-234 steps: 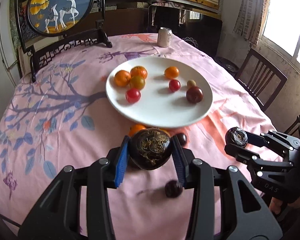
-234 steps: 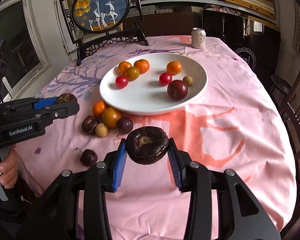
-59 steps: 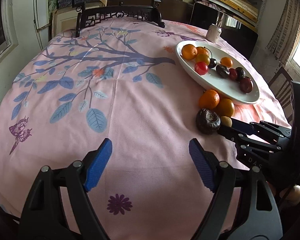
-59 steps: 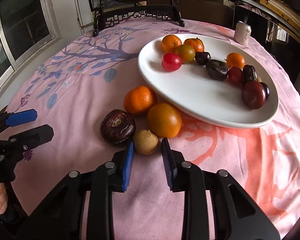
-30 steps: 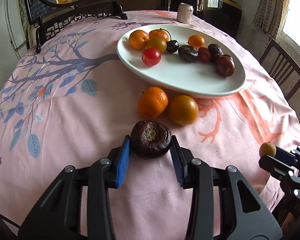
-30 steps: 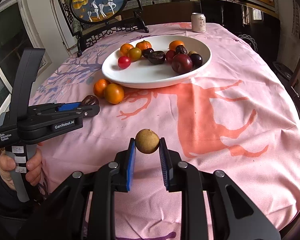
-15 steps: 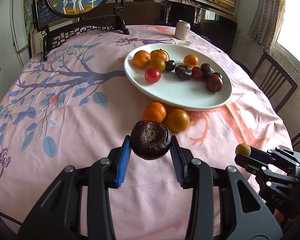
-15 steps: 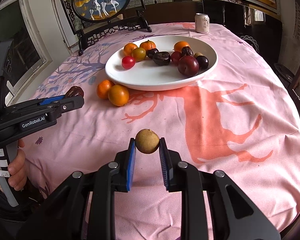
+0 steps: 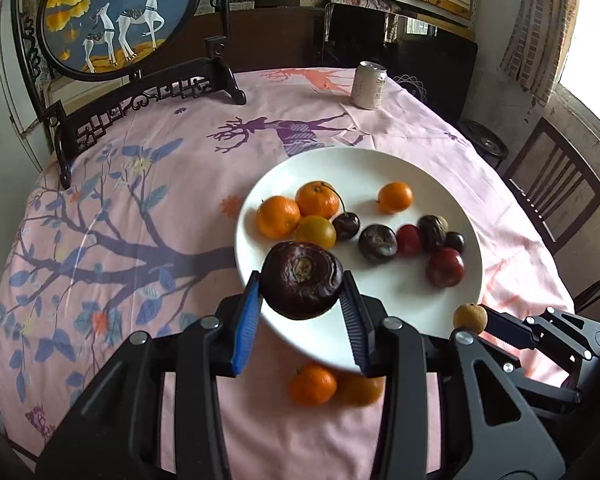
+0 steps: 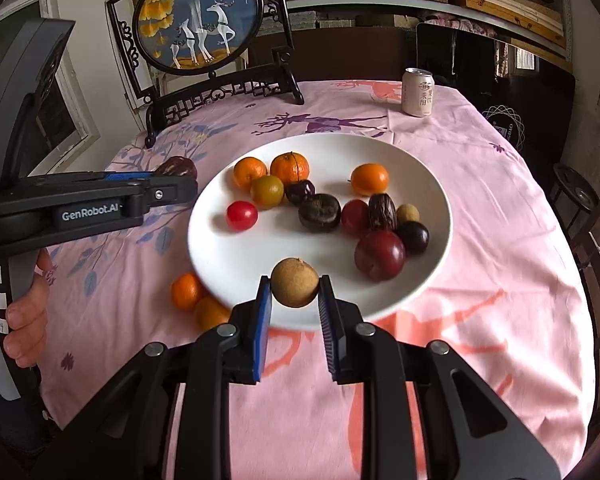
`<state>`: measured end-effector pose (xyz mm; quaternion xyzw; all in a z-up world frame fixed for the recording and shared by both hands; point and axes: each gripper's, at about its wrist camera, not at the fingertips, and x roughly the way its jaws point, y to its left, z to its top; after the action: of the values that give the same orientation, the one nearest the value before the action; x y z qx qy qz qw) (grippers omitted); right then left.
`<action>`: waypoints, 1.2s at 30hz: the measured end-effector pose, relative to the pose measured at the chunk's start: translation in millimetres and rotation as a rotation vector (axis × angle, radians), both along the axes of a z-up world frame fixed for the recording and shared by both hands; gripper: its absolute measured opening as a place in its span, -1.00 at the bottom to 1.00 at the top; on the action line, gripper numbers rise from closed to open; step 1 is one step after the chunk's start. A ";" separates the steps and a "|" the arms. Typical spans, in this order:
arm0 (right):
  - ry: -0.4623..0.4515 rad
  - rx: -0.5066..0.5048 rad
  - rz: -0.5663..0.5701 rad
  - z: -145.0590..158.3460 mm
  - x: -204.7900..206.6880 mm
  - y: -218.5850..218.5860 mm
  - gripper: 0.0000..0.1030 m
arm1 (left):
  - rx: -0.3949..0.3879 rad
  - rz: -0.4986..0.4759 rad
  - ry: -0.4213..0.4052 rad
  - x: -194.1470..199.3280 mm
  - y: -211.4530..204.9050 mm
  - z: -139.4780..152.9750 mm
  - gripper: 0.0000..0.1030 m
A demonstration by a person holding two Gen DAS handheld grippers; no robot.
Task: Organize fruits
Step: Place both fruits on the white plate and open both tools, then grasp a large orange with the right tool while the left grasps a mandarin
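My left gripper is shut on a dark purple wrinkled fruit and holds it in the air over the near left rim of the white plate. My right gripper is shut on a small tan round fruit held above the plate's front edge. The plate holds several oranges, a red tomato, dark plums and cherries. Two oranges lie on the pink cloth by the plate's near left rim; they also show in the left wrist view.
A drink can stands at the far side of the round table. A framed deer screen on a black stand is at the back left. Wooden chairs stand to the right. My left gripper shows at the plate's left.
Both grippers have moved forward and higher toward the plate with their fruits still held; the plate now lies right under them.
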<state>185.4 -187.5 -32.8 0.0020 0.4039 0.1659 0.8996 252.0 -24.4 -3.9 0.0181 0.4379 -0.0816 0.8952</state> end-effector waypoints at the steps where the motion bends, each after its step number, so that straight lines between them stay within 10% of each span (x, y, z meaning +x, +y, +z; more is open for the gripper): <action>1: 0.012 -0.013 -0.004 -3.8 12.9 2.4 -0.55 | 0.012 0.005 0.012 13.3 -2.2 -3.8 -0.23; 12: 0.055 -0.069 -0.026 -32.2 63.4 12.2 -0.51 | 0.014 0.048 0.126 66.5 3.7 -43.2 -0.08; 15: 0.039 -0.064 -0.032 -25.9 57.3 11.1 0.01 | -0.009 0.055 0.108 60.8 8.0 -35.9 0.10; 24: 0.014 -0.006 -0.048 -10.0 -8.0 0.6 0.03 | -0.054 0.070 -0.047 -30.3 30.2 6.4 0.35; 36: 0.053 0.014 0.070 -25.6 -69.0 40.5 0.14 | -0.088 0.166 -0.043 -120.1 77.0 -25.7 0.48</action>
<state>116.4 -147.0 -58.4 -0.0016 0.4263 0.2002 0.8821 131.9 52.7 -29.6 -0.0555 0.4144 -0.0258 0.9080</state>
